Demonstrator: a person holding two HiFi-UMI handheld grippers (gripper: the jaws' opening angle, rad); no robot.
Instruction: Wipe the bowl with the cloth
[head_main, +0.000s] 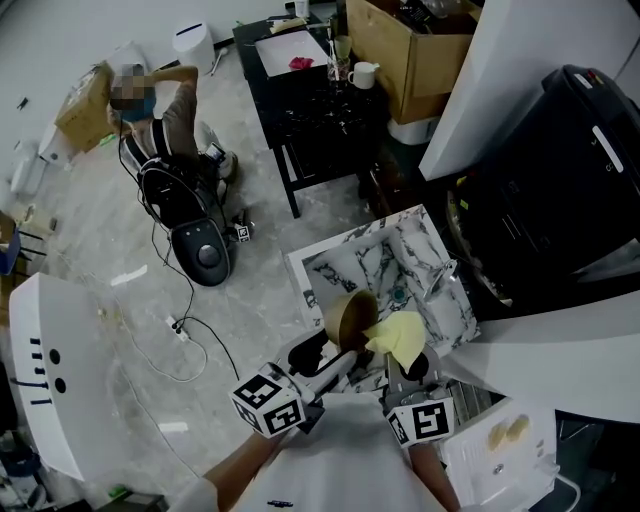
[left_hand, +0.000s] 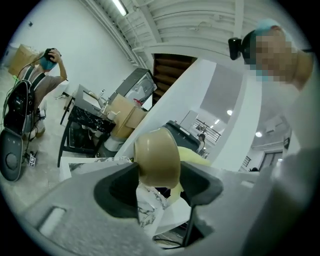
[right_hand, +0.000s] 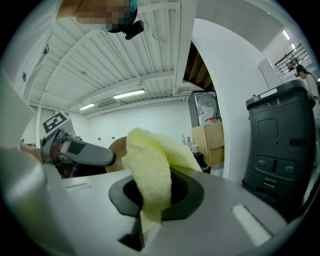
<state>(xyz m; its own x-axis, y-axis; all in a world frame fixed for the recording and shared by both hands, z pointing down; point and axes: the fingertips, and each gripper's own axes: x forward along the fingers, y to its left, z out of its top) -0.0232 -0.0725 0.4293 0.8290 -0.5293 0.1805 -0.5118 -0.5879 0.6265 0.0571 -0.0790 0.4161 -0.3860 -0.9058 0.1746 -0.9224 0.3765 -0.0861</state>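
Note:
A tan bowl (head_main: 349, 316) is held up on its side above the marble board, with my left gripper (head_main: 338, 358) shut on its rim. In the left gripper view the bowl (left_hand: 156, 158) fills the gap between the jaws. My right gripper (head_main: 408, 362) is shut on a yellow cloth (head_main: 399, 338), which touches the bowl's right side. In the right gripper view the cloth (right_hand: 148, 172) rises from the jaws and the bowl (right_hand: 117, 152) peeks out behind it, next to the left gripper (right_hand: 75, 153).
A white marble-patterned board (head_main: 415, 265) lies under the bowl. A dark bin (head_main: 560, 190) stands to the right, a black table (head_main: 320, 110) with a mug (head_main: 363, 74) behind. A person (head_main: 170, 120) crouches at the far left by a black bag (head_main: 195, 235).

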